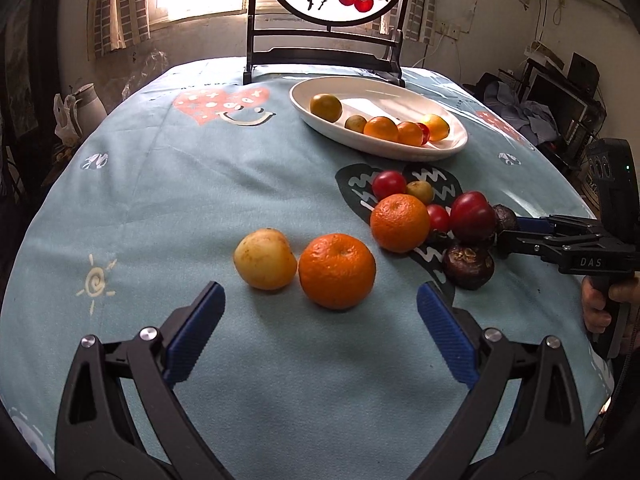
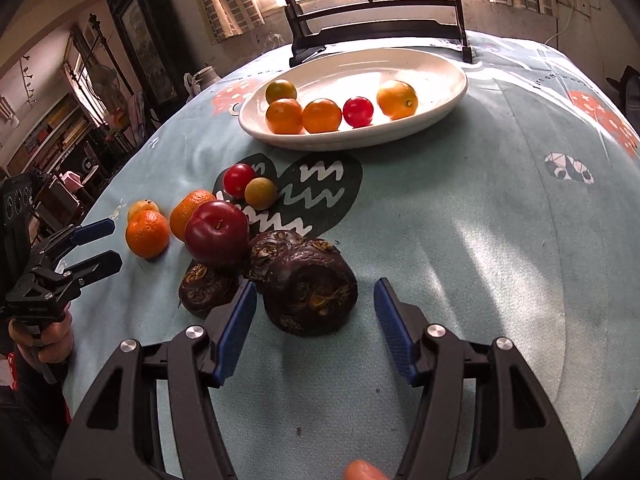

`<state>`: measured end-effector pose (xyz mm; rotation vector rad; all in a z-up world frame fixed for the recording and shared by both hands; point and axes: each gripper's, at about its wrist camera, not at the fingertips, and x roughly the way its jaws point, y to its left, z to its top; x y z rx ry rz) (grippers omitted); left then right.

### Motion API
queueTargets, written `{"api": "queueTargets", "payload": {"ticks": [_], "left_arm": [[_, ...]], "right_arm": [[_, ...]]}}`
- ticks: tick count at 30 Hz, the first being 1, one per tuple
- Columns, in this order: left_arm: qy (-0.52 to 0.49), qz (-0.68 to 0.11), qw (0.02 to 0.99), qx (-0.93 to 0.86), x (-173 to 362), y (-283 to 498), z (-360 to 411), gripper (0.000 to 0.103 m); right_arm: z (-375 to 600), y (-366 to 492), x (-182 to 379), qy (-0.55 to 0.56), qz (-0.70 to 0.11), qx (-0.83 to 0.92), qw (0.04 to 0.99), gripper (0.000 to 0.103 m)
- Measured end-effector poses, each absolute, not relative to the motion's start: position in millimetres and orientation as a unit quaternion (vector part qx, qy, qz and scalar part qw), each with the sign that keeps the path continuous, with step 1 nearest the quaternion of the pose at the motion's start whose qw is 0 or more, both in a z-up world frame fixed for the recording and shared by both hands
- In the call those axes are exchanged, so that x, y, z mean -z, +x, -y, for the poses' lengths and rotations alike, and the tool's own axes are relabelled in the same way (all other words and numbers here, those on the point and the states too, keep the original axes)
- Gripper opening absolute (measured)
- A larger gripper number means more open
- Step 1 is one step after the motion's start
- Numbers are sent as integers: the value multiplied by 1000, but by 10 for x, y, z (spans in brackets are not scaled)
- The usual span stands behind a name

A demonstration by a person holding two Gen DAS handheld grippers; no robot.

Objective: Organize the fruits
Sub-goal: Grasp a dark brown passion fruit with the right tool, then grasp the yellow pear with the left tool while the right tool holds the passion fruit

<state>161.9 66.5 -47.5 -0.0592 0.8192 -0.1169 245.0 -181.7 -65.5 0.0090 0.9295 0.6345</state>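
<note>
A white oval plate (image 1: 452,148) (image 2: 440,96) at the back holds several small oranges and a cherry tomato (image 2: 358,111). Loose fruit lies on the blue cloth: a yellow apple (image 1: 265,259), two oranges (image 1: 337,270) (image 1: 399,222), a red plum (image 1: 472,216) (image 2: 217,233), cherry tomatoes (image 1: 389,185), a small green fruit (image 2: 260,193) and three dark mangosteens (image 2: 310,288). My left gripper (image 1: 320,304) is open and empty, just short of the near orange. My right gripper (image 2: 314,300) is open, its jaws on either side of the nearest mangosteen.
A black wooden stand with a round painted panel (image 1: 324,20) (image 2: 376,32) stands behind the plate. The table edge curves away at left and right. Room clutter lies beyond it.
</note>
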Motion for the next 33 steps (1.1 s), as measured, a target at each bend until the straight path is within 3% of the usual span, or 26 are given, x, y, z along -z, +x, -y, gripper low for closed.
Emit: {"api": "queueTargets", "payload": {"ticks": [2, 9, 15, 18, 33], "left_arm": [[-30, -398, 915, 56, 475, 1619, -674, 98], [-41, -370, 926, 55, 395, 1581, -900, 95], [-20, -385, 922, 47, 355, 1681, -1218, 63], [-7, -401, 915, 55, 435, 1774, -1252, 55], [66, -409, 893, 176, 496, 2048, -1116, 53]], "right_arm": [[1818, 2455, 661, 5, -440, -306, 844, 46], [1925, 2460, 632, 27, -435, -298, 849, 45], [1933, 2481, 653, 26, -443, -291, 847, 45], [1931, 2477, 651, 27, -443, -291, 847, 45], [1933, 2475, 651, 26, -444, -291, 847, 45]]}}
